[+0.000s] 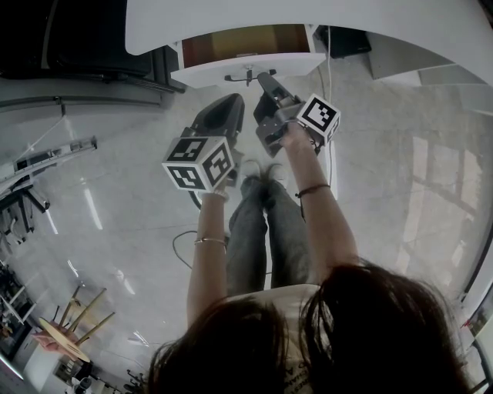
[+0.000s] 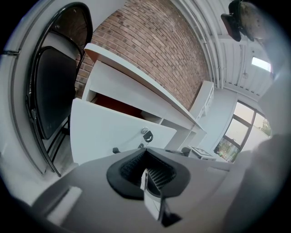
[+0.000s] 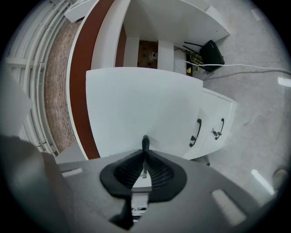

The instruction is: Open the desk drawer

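The right gripper (image 3: 145, 157) has its fingers closed on the dark handle (image 3: 145, 142) of the desk drawer (image 3: 136, 104). The handle's tip stands just beyond the fingertips, and the drawer's white front fills the space ahead of them. Off to the right of these fingers and further away sits a low white cabinet (image 3: 213, 127) with two dark handles. A white cable (image 3: 245, 68) runs over the floor past it.

In the head view the right gripper (image 1: 266, 79) reaches up to the drawer (image 1: 246, 63). The drawer stands partly out from under the white table (image 1: 308, 19), so its brown inside shows behind the front panel.

The left gripper (image 1: 231, 101) is held just beside the right one, short of the drawer and not touching it. Its own view shows the fingers (image 2: 146, 157) shut together with nothing between them. Ahead of the fingertips lies the drawer front (image 2: 104, 132), with a small lock (image 2: 146, 133) just beyond them. A black chair (image 2: 54, 91) stands to the left of these fingers, and a brick wall (image 2: 150, 50) rises behind the table.

The person's legs (image 1: 266, 231) show on the floor below both grippers.
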`<state>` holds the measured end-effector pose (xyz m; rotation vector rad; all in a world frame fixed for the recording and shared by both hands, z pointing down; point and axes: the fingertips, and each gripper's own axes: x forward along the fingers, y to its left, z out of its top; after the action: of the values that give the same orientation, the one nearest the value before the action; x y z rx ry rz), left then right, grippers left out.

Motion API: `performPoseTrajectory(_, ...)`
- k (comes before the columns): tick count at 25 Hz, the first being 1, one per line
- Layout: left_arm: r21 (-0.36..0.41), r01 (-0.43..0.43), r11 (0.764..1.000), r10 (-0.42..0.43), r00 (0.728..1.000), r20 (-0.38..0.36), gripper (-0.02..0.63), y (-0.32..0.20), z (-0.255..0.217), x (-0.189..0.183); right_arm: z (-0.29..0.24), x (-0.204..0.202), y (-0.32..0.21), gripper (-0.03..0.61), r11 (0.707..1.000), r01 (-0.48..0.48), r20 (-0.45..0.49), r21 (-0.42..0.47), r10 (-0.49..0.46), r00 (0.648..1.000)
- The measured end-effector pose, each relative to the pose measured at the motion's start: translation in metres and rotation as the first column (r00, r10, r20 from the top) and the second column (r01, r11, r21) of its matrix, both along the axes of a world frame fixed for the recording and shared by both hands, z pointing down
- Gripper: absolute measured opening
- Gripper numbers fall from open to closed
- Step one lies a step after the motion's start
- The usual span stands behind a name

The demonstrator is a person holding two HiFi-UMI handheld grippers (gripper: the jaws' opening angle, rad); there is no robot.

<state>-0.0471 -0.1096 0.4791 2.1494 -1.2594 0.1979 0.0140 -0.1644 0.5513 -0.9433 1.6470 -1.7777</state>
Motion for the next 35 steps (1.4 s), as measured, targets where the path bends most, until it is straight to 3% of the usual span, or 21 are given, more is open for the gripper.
performPoseTrajectory(35, -0.014, -0.006, 1.000, 0.006, 1.000, 0.008, -0.002, 0.027, 0.000, 0.005, -0.002, 0.002, 0.031, 0.028, 1.000, 0.000, 0.010, -0.017, 0.000, 1.000)
